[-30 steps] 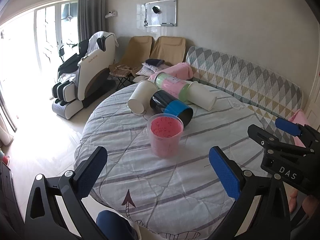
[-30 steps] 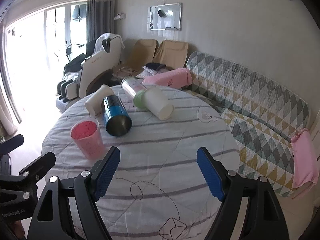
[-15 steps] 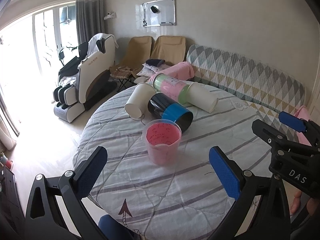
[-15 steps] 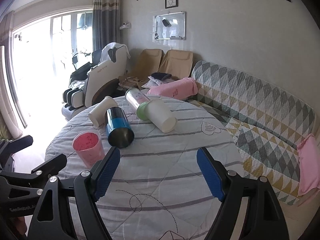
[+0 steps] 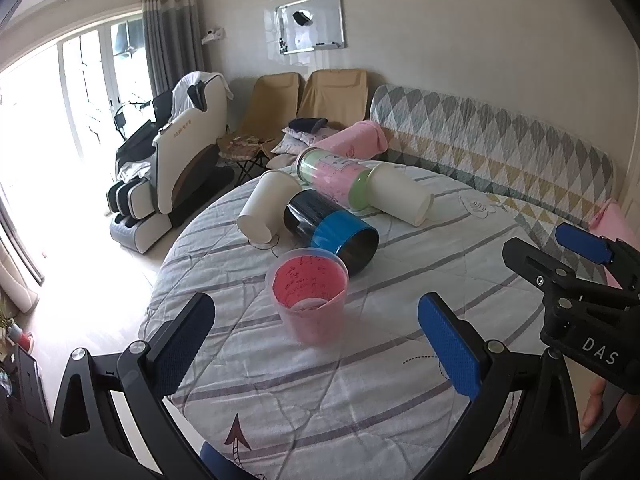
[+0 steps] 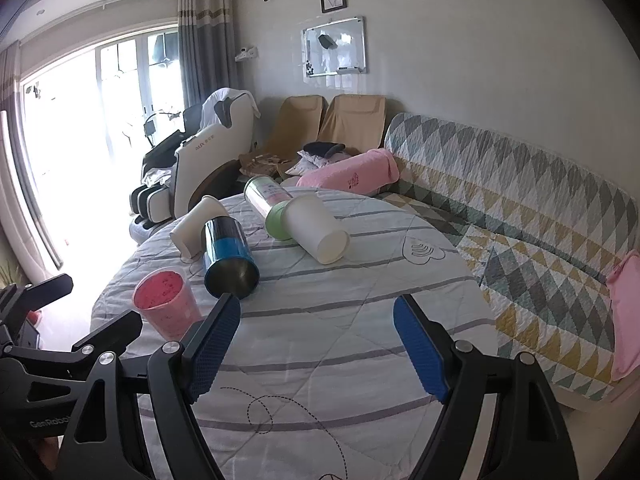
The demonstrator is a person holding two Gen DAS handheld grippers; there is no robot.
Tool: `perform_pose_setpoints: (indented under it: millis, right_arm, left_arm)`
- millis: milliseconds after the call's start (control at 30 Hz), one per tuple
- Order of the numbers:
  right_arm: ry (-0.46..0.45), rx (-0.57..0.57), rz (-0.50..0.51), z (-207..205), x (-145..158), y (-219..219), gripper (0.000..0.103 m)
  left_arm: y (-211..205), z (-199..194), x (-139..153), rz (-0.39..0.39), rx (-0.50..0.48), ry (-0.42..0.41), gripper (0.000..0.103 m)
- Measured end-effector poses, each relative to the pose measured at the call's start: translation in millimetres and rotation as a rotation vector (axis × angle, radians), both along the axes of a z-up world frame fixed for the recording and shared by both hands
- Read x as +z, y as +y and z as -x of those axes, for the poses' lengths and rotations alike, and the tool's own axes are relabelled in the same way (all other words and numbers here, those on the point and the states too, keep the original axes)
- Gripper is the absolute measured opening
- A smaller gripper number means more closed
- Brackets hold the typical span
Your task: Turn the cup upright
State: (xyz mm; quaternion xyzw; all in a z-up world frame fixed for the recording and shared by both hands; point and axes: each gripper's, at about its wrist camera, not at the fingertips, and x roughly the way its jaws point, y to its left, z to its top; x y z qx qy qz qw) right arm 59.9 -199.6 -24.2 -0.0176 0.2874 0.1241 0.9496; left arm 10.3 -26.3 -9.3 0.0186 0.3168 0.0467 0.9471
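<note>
A pink translucent cup [image 5: 308, 300] [image 6: 166, 306] stands upright on the round table [image 5: 360, 380]. Behind it lie several cups on their sides: a black-and-blue metal cup [image 5: 332, 232] [image 6: 229, 258], a white paper cup [image 5: 266, 210] [image 6: 196, 226], a larger white cup [image 5: 400, 198] [image 6: 318, 228] and a clear tumbler with a green lid [image 5: 332, 178] [image 6: 267, 202]. My left gripper [image 5: 316, 340] is open and empty, just short of the pink cup. My right gripper [image 6: 316, 344] is open and empty above the table's near half; it also shows in the left wrist view [image 5: 568, 256].
The table wears a striped quilted cloth [image 6: 340, 320]. A patterned sofa [image 6: 540, 220] runs along its right. A massage chair [image 5: 180, 168] and two tan folding chairs [image 5: 312, 100] stand behind. A pink rolled blanket [image 6: 352, 174] lies beyond the far edge.
Both grippers have pulled back and risen a little from the table, staying open. The cups have not moved.
</note>
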Motion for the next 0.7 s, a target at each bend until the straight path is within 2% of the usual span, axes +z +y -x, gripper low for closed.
perform_pose_setpoints:
  millis: [700]
  right_arm:
    - [0.032,0.006,-0.011,-8.2,-8.7,-2.4,0.08]
  left_arm:
    - [-7.6,-5.2,-2.6,-0.007,-0.01,-0.006,0.103]
